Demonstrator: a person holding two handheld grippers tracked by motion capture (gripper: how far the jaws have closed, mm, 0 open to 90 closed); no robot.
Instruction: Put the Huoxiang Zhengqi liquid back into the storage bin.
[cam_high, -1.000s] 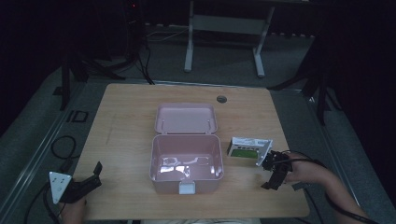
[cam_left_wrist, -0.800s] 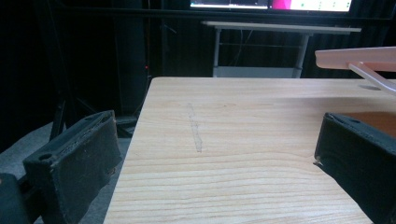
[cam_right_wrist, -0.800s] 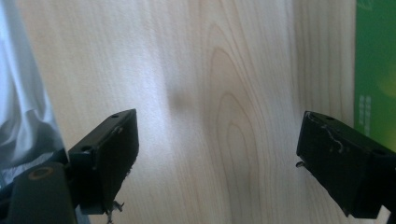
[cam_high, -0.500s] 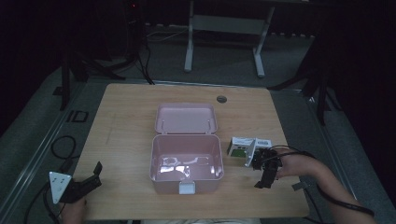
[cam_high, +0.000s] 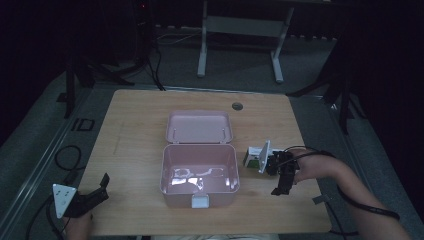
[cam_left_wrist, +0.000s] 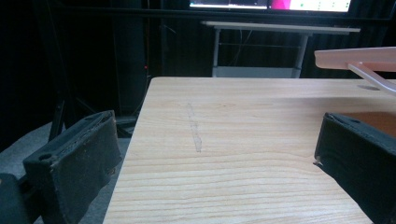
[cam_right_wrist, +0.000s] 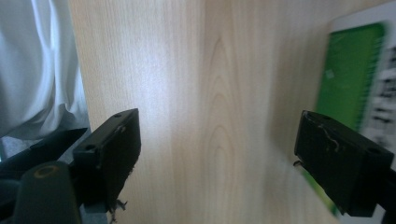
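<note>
An open pink plastic box (cam_high: 199, 172) stands mid-table, its lid (cam_high: 198, 126) tipped back and seen edge-on as lid (cam_left_wrist: 355, 55) in the left gripper view. A small green and white carton (cam_high: 251, 156) lies just right of the box; it shows blurred as carton (cam_right_wrist: 355, 70). My right gripper (cam_high: 278, 175) hovers over the table right beside the carton, pointed down, open with bare wood between the jaws (cam_right_wrist: 219, 140). My left gripper (cam_high: 100, 190) rests at the table's front left corner, open and holding nothing (cam_left_wrist: 215, 140).
The wooden table (cam_high: 135, 130) has a round cable hole (cam_high: 237, 106) at its back edge. A white garment (cam_right_wrist: 37, 65) hangs past the table's front edge. Cables (cam_high: 65, 160) lie on the floor at left, and a desk frame (cam_high: 240, 30) stands behind.
My right gripper has moved left along the table to the green and white carton and turned downward. The left gripper has stayed still.
</note>
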